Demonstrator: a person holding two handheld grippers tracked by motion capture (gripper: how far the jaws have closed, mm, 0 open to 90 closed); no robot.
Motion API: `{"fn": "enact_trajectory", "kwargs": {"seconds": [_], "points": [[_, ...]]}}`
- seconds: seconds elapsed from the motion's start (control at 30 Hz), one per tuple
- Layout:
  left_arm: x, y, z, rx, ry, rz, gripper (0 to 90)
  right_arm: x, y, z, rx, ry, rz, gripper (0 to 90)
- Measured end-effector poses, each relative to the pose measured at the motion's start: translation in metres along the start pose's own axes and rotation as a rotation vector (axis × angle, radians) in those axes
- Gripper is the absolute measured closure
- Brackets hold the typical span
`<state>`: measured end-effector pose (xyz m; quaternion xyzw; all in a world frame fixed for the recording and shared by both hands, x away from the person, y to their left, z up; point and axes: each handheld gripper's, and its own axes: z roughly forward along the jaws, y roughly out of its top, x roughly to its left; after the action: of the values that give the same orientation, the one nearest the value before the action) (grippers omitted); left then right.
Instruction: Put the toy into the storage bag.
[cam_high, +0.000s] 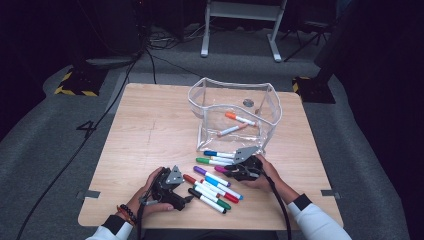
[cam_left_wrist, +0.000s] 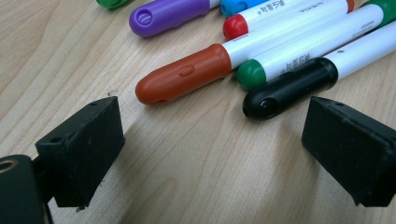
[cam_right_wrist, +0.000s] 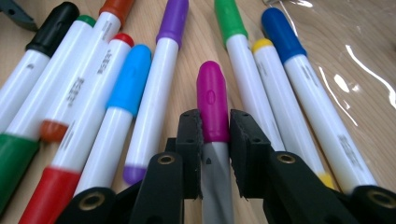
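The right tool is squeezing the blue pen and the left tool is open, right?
Not quite. The right tool is squeezing the pink pen, not a blue one; the right gripper view shows it. The left tool is open.

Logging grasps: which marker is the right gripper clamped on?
The magenta-capped marker, the one pinched between the jaws of the right gripper. The other markers lie loose on the table beside it.
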<state>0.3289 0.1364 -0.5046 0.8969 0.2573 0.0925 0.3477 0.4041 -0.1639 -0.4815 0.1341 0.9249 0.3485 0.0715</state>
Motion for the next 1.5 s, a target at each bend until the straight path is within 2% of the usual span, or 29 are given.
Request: {"fn": "enact_trajectory", "kwargs": {"seconds": [0.1,0.37,0.63,0.8,0.83,1.07,1.37,1.5], "points": [[-0.002,0.001,0.001,-0.003,-0.011,0.012,5.9,-0.001,-0.009,-0.017,-0.025,-0.013,0.019,74.9],[-0.008,0.002,0.002,-0.001,-0.008,0.007,5.6,-0.004,-0.028,-0.059,-0.103,-0.047,0.063,74.9],[-0.013,0.005,0.005,0.0,-0.005,0.005,4.7,-0.007,-0.047,-0.094,-0.161,-0.079,0.105,74.9],[-0.013,0.005,0.005,0.001,-0.008,0.004,4.3,-0.007,-0.052,-0.114,-0.194,-0.113,0.112,74.9],[-0.013,0.005,0.006,0.001,-0.008,0.004,4.2,-0.008,-0.052,-0.119,-0.203,-0.111,0.116,74.9],[-0.012,0.006,0.006,0.005,0.003,-0.005,3.3,-0.007,-0.042,-0.159,-0.259,-0.182,0.086,74.9],[-0.011,0.008,0.008,0.006,0.018,-0.021,3.1,-0.016,-0.02,-0.194,-0.283,-0.237,0.048,74.9],[-0.01,0.008,0.008,0.003,0.015,-0.022,3.1,-0.022,-0.01,-0.214,-0.326,-0.267,0.04,74.9]]}}
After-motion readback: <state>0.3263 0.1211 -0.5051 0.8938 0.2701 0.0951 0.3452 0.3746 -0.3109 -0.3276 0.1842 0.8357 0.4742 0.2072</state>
